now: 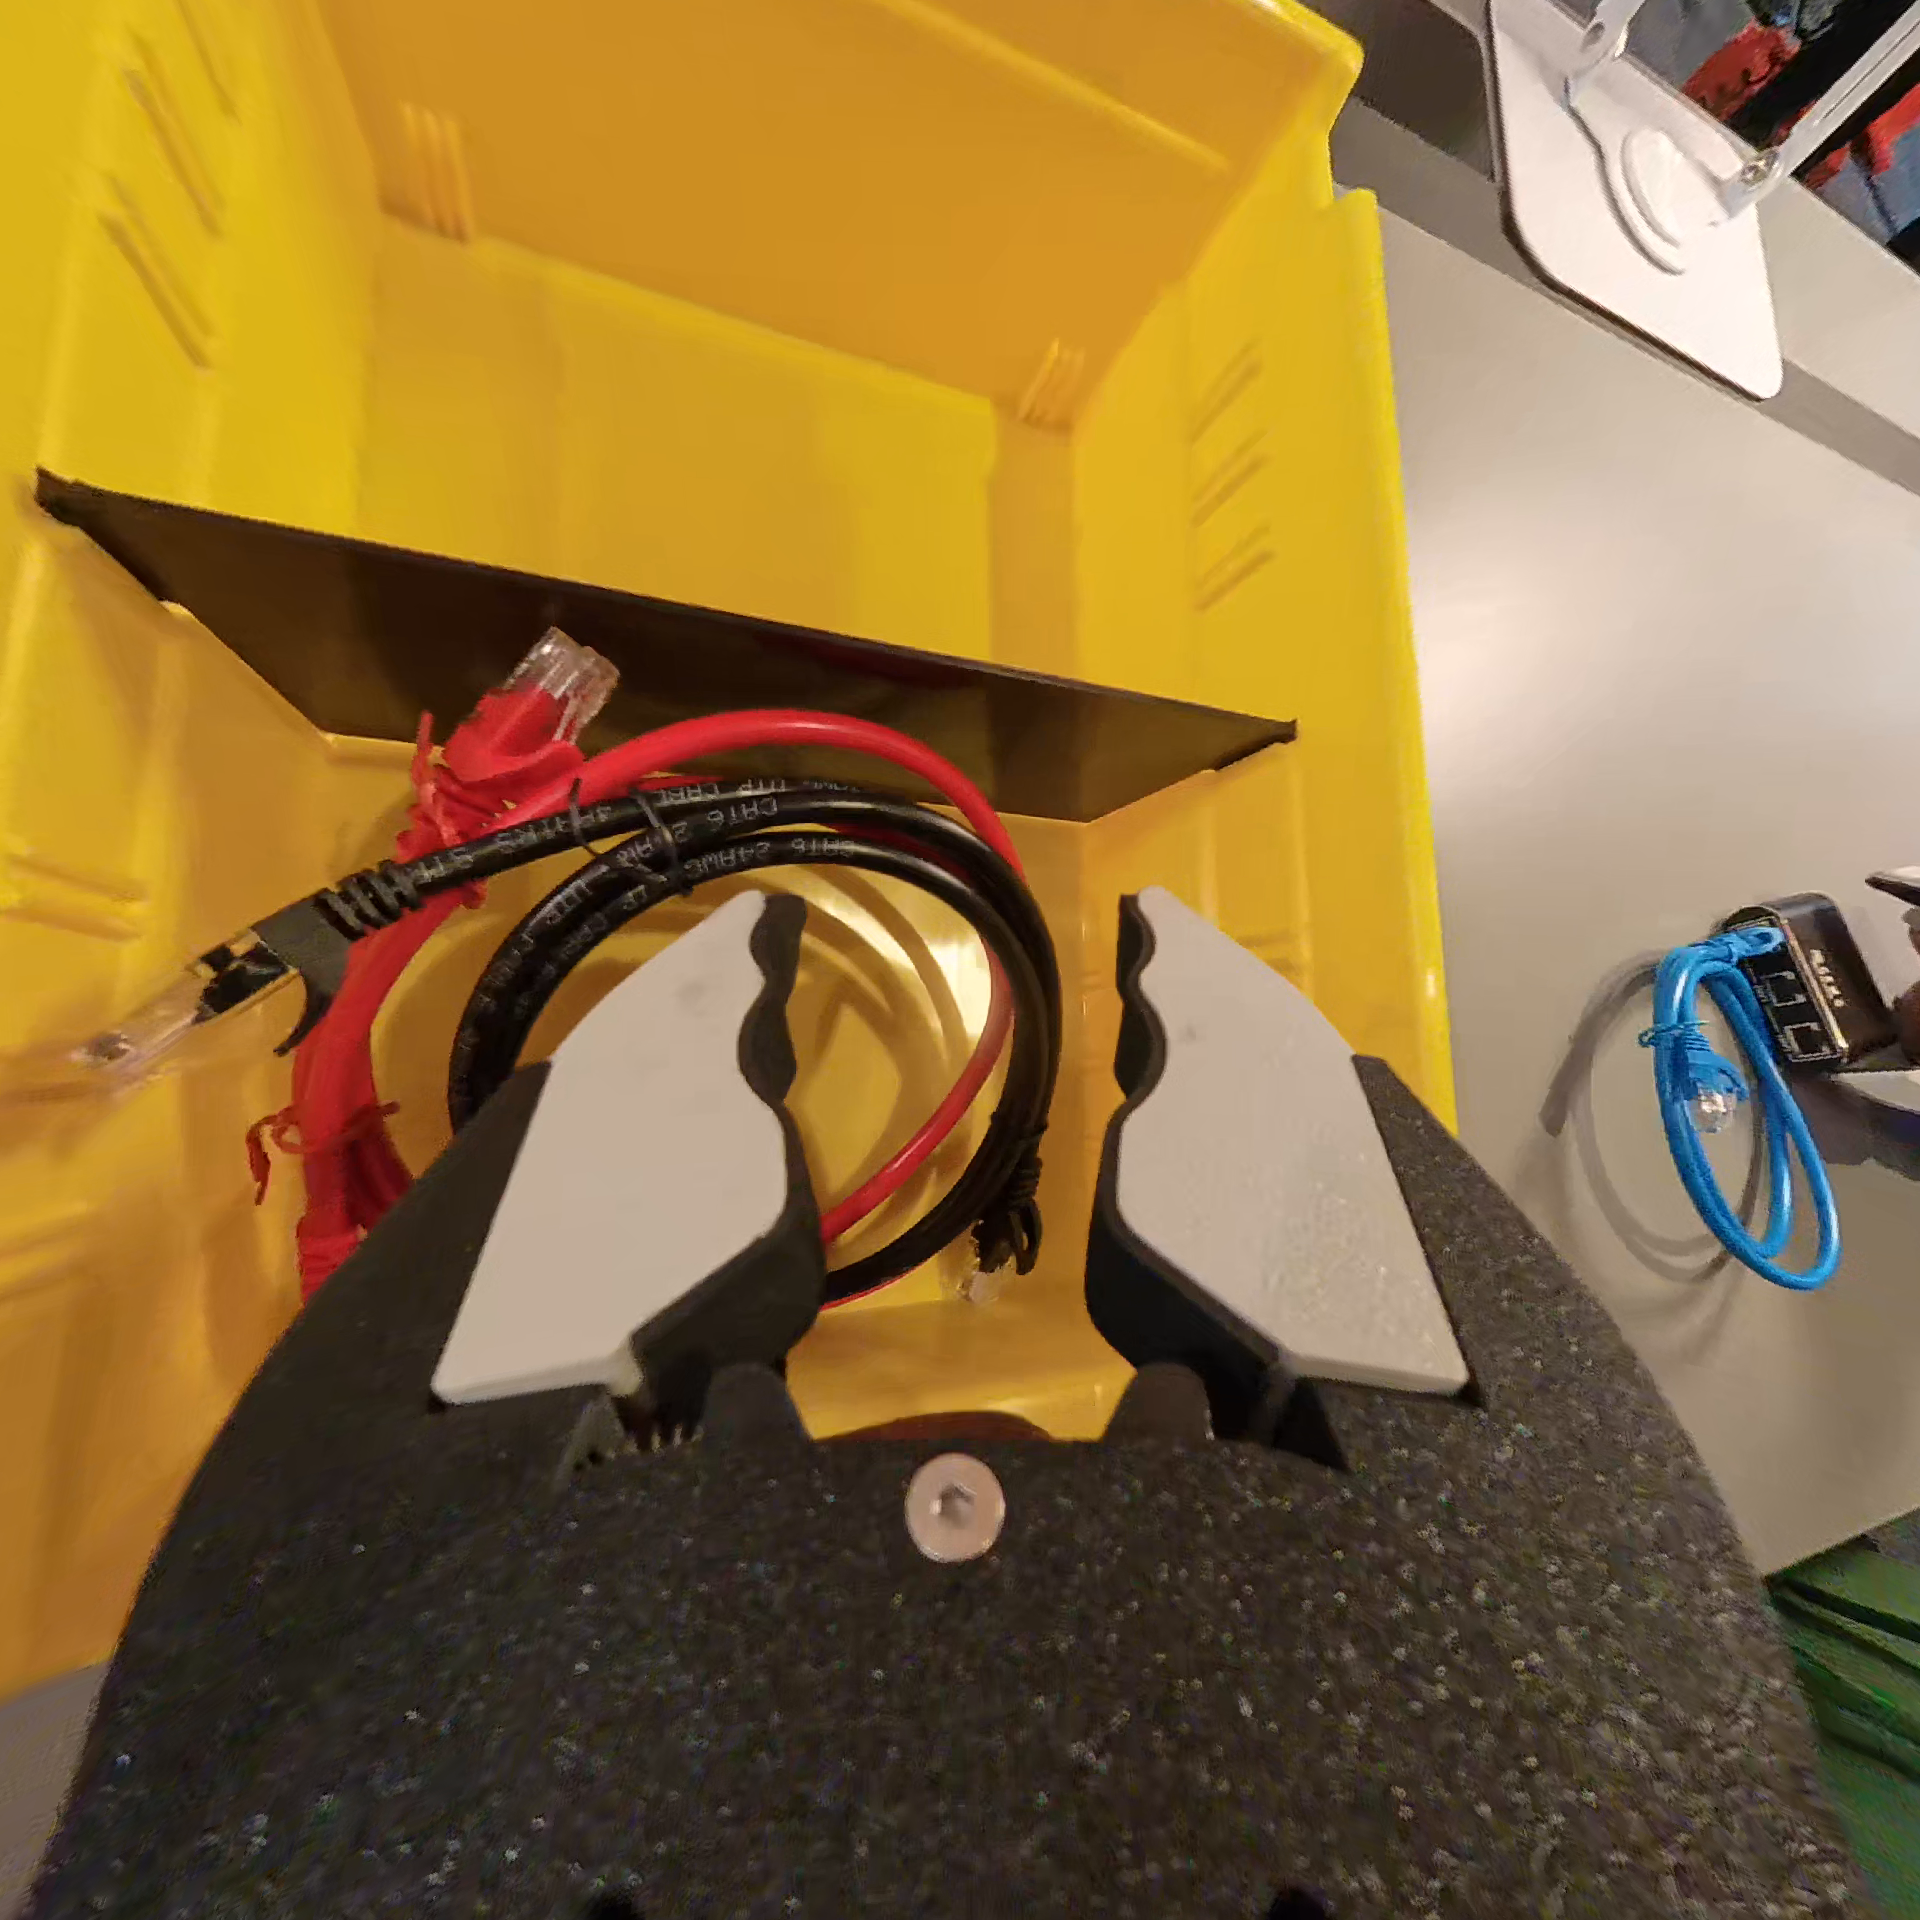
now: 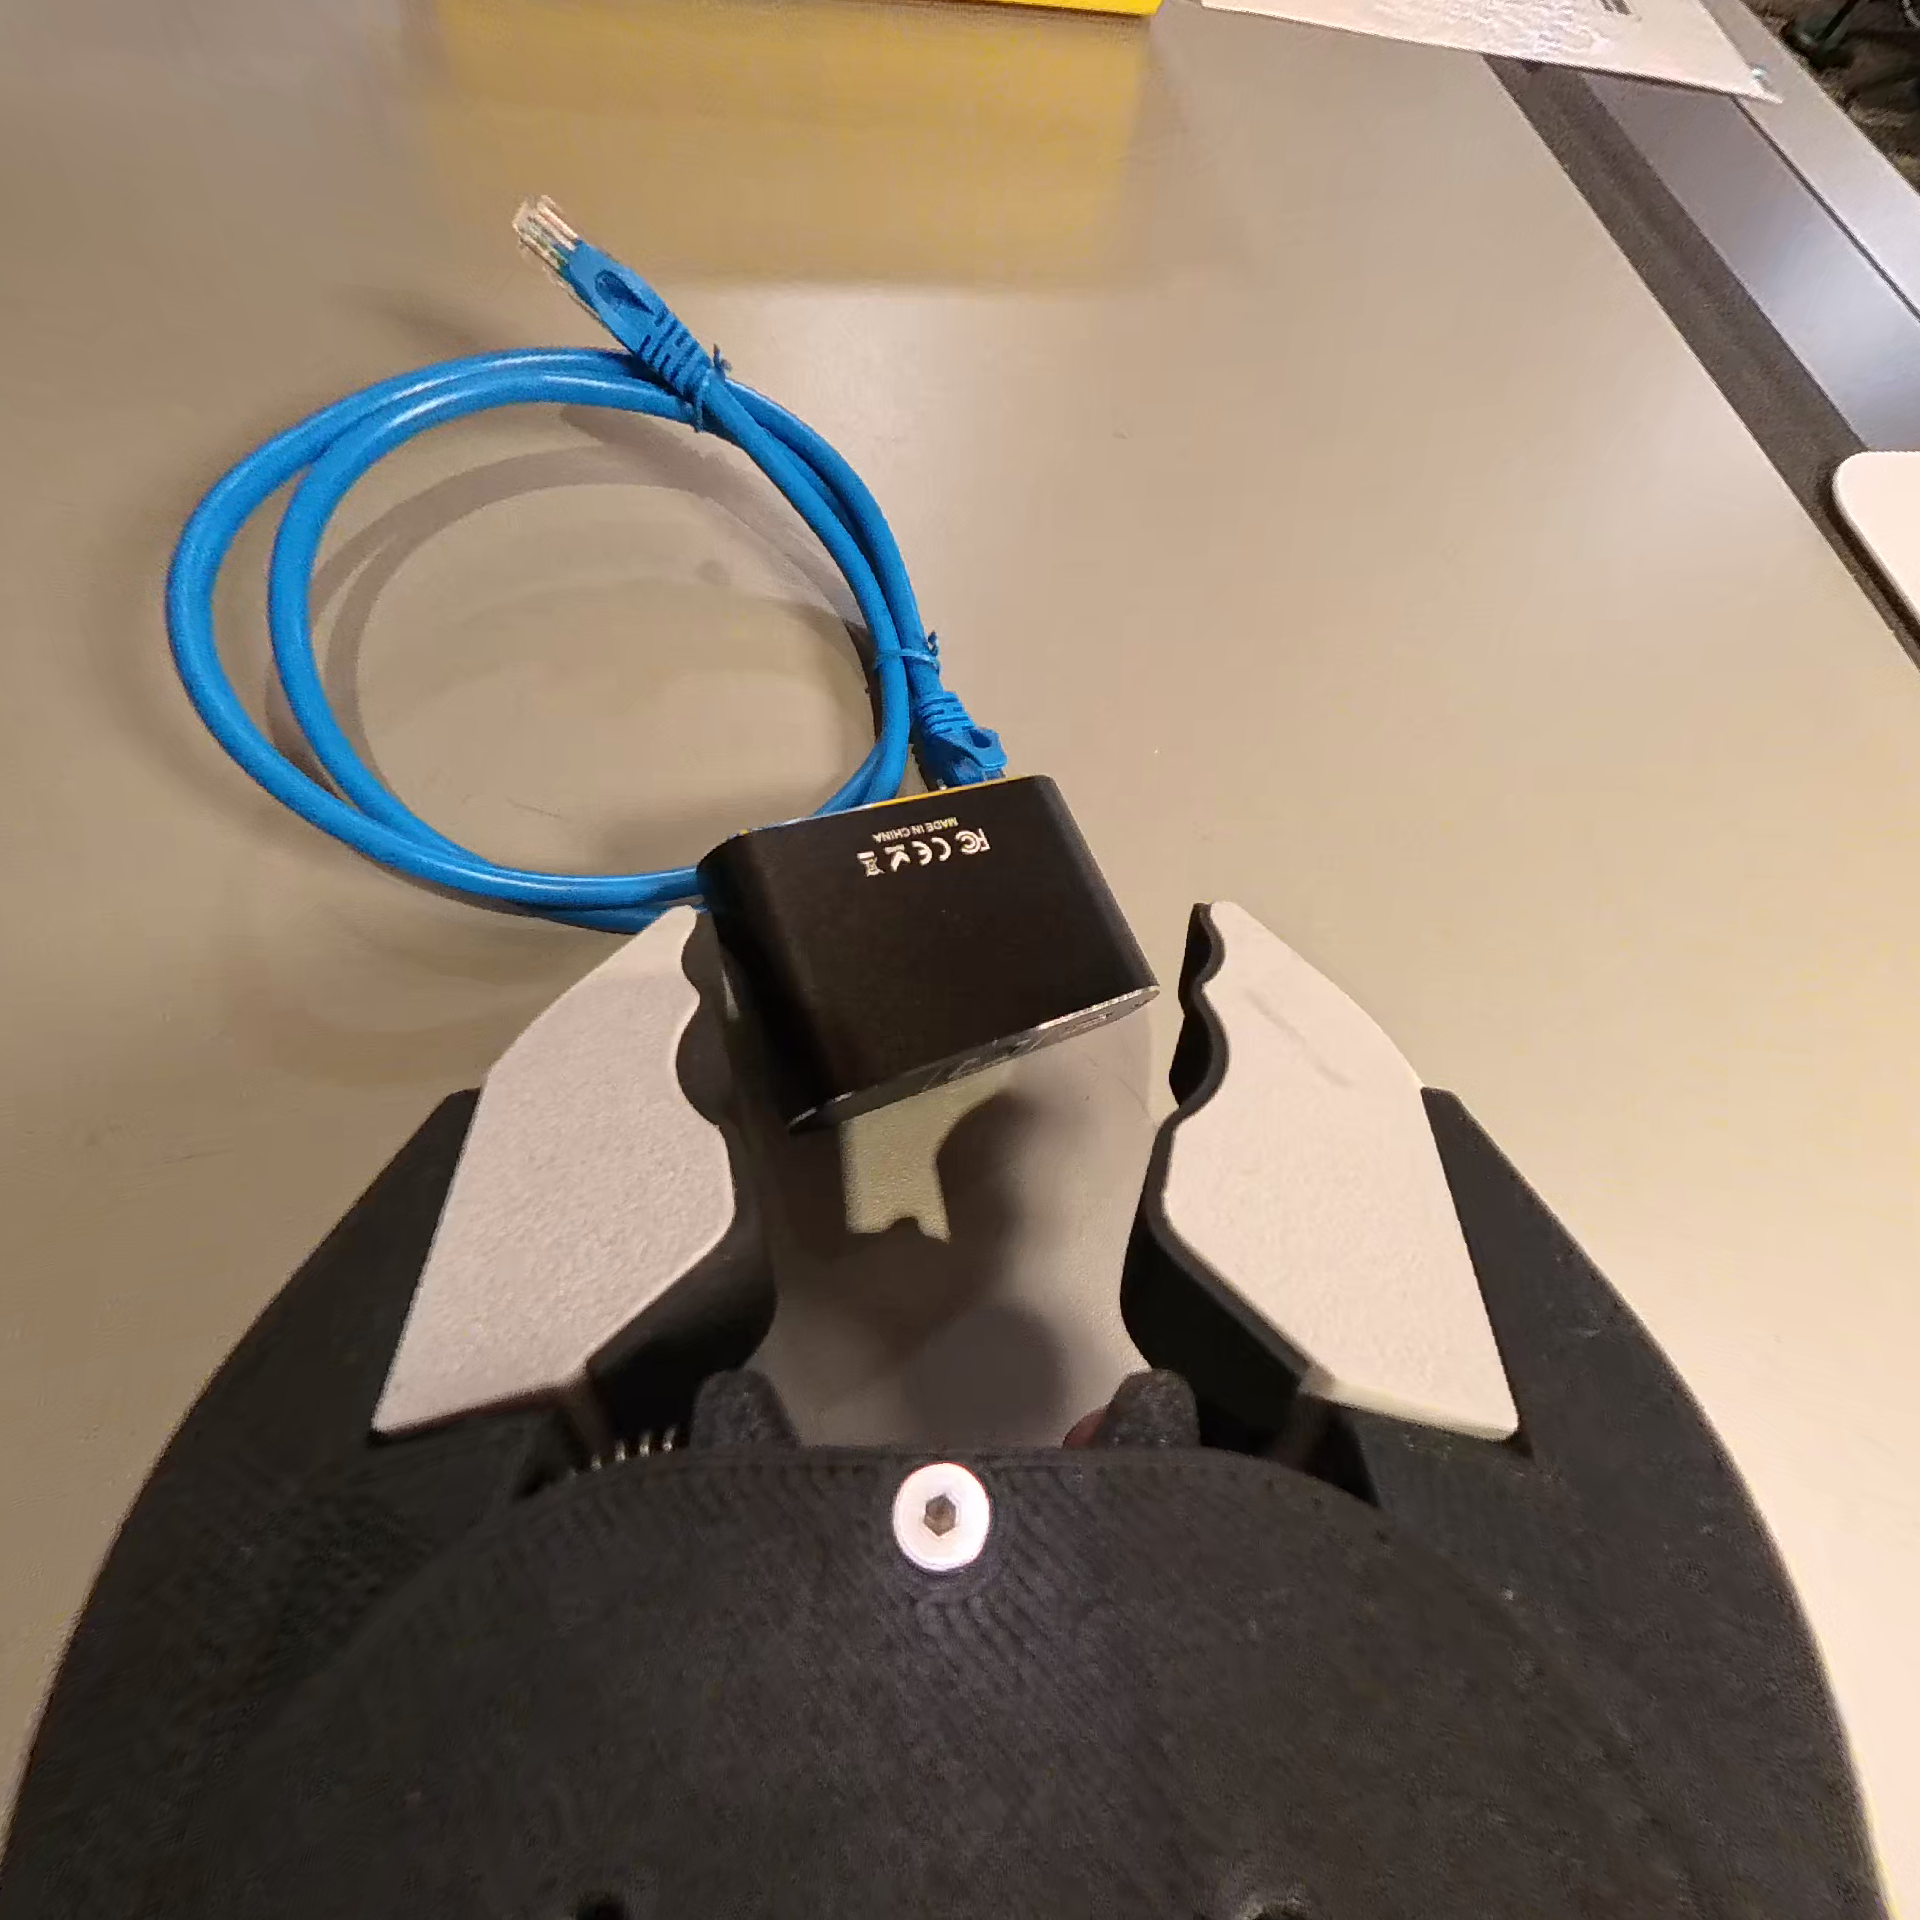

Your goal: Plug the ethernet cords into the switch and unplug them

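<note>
In the left wrist view, a coiled black ethernet cord [image 1: 1039,997] and a coiled red ethernet cord [image 1: 343,1039] lie together in the near compartment of a yellow bin [image 1: 727,260]. My left gripper [image 1: 956,904] is open and empty just above the coils. In the right wrist view, the black switch [image 2: 925,956] lies on the table between the fingers of my open right gripper [image 2: 948,920]; the left finger is against its side and the right finger stands apart. A coiled blue ethernet cord [image 2: 883,592] has one end [image 2: 961,743] in the switch's far face and its other plug [image 2: 566,255] free.
A black divider [image 1: 623,644] crosses the bin behind the cords. The switch [image 1: 1808,987] and blue cord [image 1: 1714,1174] show on the grey table right of the bin. A silver monitor stand [image 1: 1642,208] stands at the back right. Paper [image 2: 1507,21] lies at the far edge. Some 45 cm of space lies between my two pairs of fingers.
</note>
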The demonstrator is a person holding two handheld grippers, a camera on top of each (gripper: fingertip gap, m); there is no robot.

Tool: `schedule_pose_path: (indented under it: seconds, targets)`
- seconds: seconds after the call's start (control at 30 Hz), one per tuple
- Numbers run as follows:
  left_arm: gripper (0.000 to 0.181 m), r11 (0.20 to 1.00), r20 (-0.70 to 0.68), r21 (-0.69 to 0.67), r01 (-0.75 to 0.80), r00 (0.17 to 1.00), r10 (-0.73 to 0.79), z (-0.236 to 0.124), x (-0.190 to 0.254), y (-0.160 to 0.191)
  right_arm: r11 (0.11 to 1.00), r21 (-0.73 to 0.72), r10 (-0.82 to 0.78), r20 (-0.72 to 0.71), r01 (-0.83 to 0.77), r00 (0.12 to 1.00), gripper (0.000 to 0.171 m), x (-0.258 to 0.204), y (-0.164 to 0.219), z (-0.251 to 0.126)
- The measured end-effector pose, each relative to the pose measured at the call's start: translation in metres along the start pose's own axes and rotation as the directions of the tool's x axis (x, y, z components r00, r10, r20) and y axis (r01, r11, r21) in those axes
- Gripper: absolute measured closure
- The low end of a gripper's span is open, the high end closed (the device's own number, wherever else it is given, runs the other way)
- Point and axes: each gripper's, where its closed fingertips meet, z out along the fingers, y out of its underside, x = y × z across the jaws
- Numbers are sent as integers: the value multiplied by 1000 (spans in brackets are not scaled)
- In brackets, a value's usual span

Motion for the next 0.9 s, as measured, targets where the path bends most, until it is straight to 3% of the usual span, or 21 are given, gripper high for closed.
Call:
schedule_pose_path:
  seconds: [0.27,0.4,0.7,0.9]
  targets:
    - [136,974,-195,-1,226,955,-221,20,7,-4,1000,-2,-1,5,1,1000,88,0,0,0]
    - [169,942,-252,71,328,920,-302,17,-3,-11,1000,-1,-5,3,5,1000,88,-1,0,0]
    - [156,920,-259,48,388,895,-364,22,-3,-7,1000,-6,-10,6,10,1000,89,-2,0,1]
    - [170,923,-258,84,376,903,-344,19,-3,-12,1000,-8,-19,-2,19,1000,89,-2,1,1]
